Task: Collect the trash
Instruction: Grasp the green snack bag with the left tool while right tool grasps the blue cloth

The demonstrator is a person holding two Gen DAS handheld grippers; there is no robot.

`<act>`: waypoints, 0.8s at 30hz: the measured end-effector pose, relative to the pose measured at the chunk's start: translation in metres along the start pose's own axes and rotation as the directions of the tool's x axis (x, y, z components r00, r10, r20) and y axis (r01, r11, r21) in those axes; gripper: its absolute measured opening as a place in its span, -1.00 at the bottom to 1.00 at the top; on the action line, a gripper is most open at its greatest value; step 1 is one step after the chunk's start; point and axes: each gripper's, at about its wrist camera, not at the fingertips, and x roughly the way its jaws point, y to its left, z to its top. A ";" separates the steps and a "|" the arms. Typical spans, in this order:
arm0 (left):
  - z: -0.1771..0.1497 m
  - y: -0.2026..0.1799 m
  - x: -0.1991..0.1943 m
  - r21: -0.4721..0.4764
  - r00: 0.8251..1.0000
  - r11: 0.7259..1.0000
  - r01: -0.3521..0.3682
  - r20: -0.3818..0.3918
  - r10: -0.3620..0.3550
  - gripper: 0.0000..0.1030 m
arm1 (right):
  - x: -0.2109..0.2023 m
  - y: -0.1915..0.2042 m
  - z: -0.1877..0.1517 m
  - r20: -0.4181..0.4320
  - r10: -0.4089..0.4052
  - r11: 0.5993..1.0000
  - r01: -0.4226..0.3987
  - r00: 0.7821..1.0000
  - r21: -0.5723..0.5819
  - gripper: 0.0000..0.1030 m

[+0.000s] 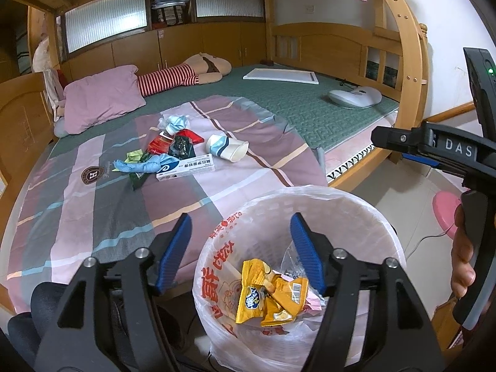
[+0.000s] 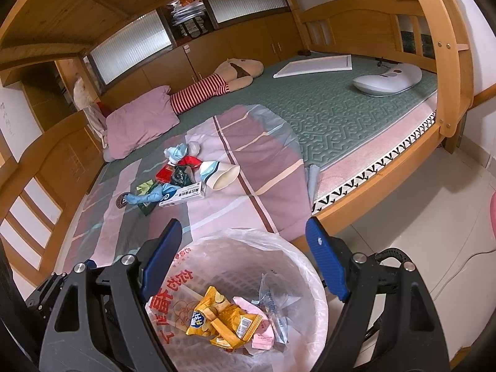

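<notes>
Left wrist view: yellow snack wrapper (image 1: pixel 269 291) in lined bin (image 1: pixel 310 195) below wide-open, empty left gripper (image 1: pixel 240 251).

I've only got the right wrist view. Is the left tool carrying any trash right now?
Observer: No. The left tool is open and empty, above the lined trash bin.
Operator: What's the pink sliver at my right edge?
Observer: A round pink stool on the floor tiles, to the right of the bin.
Operator: Is any of the person in sight?
Observer: Yes, a hand at the right edge of the left wrist view, gripping a black handle.
</notes>
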 end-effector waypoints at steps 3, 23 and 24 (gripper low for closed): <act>0.005 0.032 0.004 -0.081 0.997 0.994 -0.077 0.008 0.078 0.34 | 0.001 -0.001 0.000 -0.003 0.000 1.000 0.000 1.000 0.000 0.56; 0.042 0.261 0.177 -0.608 0.995 0.789 -0.085 -0.093 0.035 0.83 | 0.077 0.013 -0.004 -0.178 -0.062 0.996 0.049 0.982 -0.073 0.59; 0.046 0.258 0.195 -0.607 0.995 0.791 -0.077 -0.100 0.020 0.83 | 0.084 0.010 -0.003 -0.191 -0.077 0.996 0.066 0.978 -0.067 0.59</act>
